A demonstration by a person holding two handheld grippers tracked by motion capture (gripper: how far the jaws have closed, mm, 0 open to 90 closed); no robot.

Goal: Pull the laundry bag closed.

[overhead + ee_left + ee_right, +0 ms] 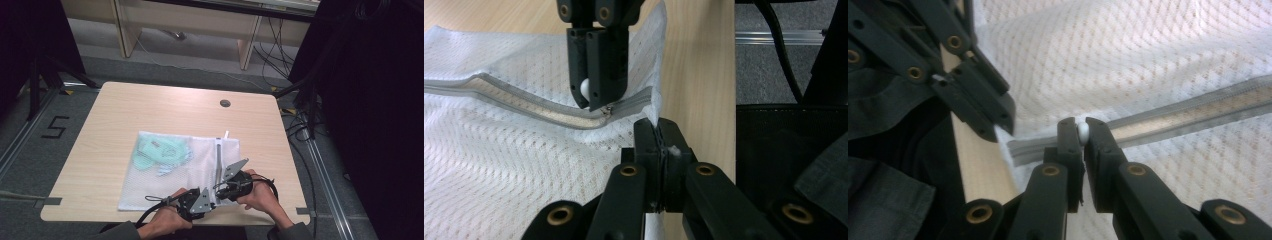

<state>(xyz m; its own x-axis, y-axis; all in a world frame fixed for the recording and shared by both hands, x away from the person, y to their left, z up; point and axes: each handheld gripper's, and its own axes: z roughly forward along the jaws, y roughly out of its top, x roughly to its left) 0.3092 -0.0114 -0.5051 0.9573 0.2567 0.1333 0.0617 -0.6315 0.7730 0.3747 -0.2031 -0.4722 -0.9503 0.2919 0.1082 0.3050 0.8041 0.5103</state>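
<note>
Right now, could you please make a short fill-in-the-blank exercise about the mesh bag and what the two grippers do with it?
1. The white mesh bag lies on a ____ table.
2. The right gripper is shut on the small white ____ of the zipper.
3. The left gripper pinches the bag's ____ beside the zipper's end.
4. Inside the bag lies a pale ____ item.

Missing words: wooden; pull; fabric; green
</note>
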